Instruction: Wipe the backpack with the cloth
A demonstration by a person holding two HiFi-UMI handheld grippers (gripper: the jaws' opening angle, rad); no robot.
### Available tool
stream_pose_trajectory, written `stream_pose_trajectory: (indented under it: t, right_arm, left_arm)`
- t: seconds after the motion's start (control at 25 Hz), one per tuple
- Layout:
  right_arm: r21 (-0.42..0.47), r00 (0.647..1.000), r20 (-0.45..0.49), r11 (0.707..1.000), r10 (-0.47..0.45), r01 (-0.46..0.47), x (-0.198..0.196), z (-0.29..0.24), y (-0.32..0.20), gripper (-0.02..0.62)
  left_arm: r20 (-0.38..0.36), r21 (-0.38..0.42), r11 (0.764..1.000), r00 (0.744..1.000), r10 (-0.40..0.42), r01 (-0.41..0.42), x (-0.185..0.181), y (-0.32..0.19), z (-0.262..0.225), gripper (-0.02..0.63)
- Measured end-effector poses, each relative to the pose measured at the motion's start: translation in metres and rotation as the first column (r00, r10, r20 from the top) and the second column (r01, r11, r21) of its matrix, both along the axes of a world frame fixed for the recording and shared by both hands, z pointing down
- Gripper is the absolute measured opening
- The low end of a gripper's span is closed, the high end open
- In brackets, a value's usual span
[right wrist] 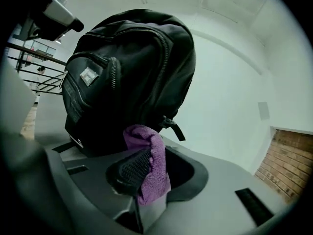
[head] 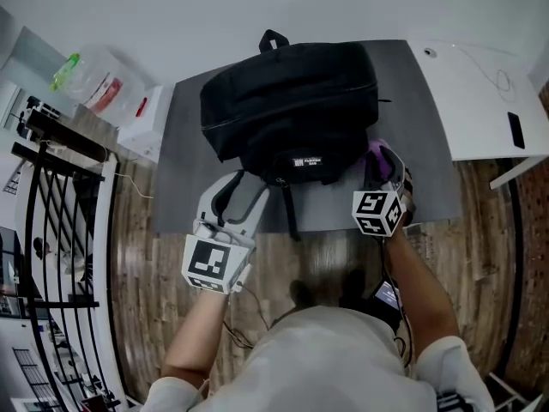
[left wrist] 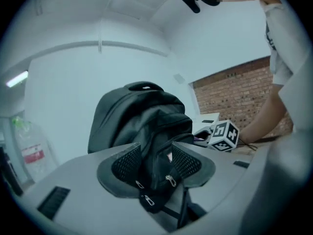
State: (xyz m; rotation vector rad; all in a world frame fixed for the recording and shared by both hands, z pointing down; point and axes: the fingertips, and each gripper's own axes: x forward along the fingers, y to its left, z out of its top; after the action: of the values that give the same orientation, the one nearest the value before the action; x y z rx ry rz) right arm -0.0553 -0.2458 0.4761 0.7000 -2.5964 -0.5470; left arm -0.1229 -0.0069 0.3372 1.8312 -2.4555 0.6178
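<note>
A grey table (head: 422,148) is seen from above with a black backpack (head: 292,110) laid across its middle. Bare strips of tabletop are left open to either side of the bag. A white desk (head: 480,101) is set against the table's right edge, and a black railing (head: 51,230) is seen well off to the left over a wooden floor (head: 322,260). The bag's base is placed near the front edge, over which one strap (head: 290,215) is draped.

The left gripper (head: 232,197) is held at the bag's lower left corner. Its jaws are shown part-way apart in the left gripper view, closed on a fold of the bag's front with its zipper pulls (left wrist: 170,180), which is touched by both pads. The right gripper (head: 383,166) is held at the lower right corner, its jaws clamped on a purple cloth (head: 377,151).

From the head view only a tuft of the cloth is shown. In the right gripper view it is seen bunched between the pads, against the bag's base. A brick wall (left wrist: 234,97) is caught only by the left gripper view.
</note>
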Motion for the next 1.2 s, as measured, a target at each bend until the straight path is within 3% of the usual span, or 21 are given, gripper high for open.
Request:
stream_pose_trajectory:
  t: [0.12, 0.2, 0.32, 0.44, 0.56, 0.64, 0.8, 0.96, 1.2]
  right_arm:
    - [0.004, 1.000, 0.007, 1.000, -0.004, 0.004, 0.011, -0.007, -0.007, 0.098]
    - [0.000, 1.000, 0.007, 1.000, -0.010, 0.010, 0.019, -0.008, -0.010, 0.098]
    - [-0.010, 1.000, 0.007, 1.000, -0.025, 0.025, 0.030, -0.009, -0.008, 0.098]
    - [-0.019, 0.999, 0.007, 0.998, -0.052, 0.052, 0.043, -0.009, 0.000, 0.098]
    - [-0.025, 0.997, 0.003, 0.996, -0.080, 0.080, 0.054, -0.009, 0.010, 0.098]
    - [-0.030, 0.995, -0.002, 0.995, -0.098, 0.098, 0.059, -0.008, 0.015, 0.098]
    - [-0.029, 0.991, -0.005, 0.990, -0.135, 0.135, 0.068, -0.010, 0.025, 0.098]
    - [-0.038, 0.985, 0.003, 0.984, -0.175, 0.175, 0.075, -0.015, 0.033, 0.098]
    - [-0.057, 0.972, -0.016, 0.970, -0.236, 0.235, 0.072, -0.007, 0.056, 0.098]
  left_arm:
    - [0.150, 0.050, 0.998, 0.988, -0.042, 0.035, -0.005, -0.008, -0.039, 0.186]
    - [0.260, 0.047, 0.998, 0.964, -0.045, 0.034, -0.006, -0.016, -0.059, 0.186]
    - [0.433, -0.018, 1.000, 0.902, 0.002, 0.006, -0.007, -0.034, -0.077, 0.187]
    - [0.570, -0.095, 0.995, 0.818, 0.074, -0.024, -0.009, -0.059, -0.084, 0.190]
    - [0.658, -0.187, 0.982, 0.739, 0.142, -0.023, -0.012, -0.082, -0.090, 0.190]
    - [0.666, -0.268, 0.963, 0.717, 0.207, -0.029, -0.015, -0.095, -0.084, 0.190]
    - [0.630, -0.352, 0.935, 0.730, 0.265, -0.035, -0.023, -0.107, -0.073, 0.154]
    - [0.552, -0.359, 0.932, 0.795, 0.253, -0.047, -0.031, -0.114, -0.075, 0.023]
    - [0.481, -0.346, 0.938, 0.854, 0.198, -0.022, -0.069, -0.128, -0.099, 0.011]
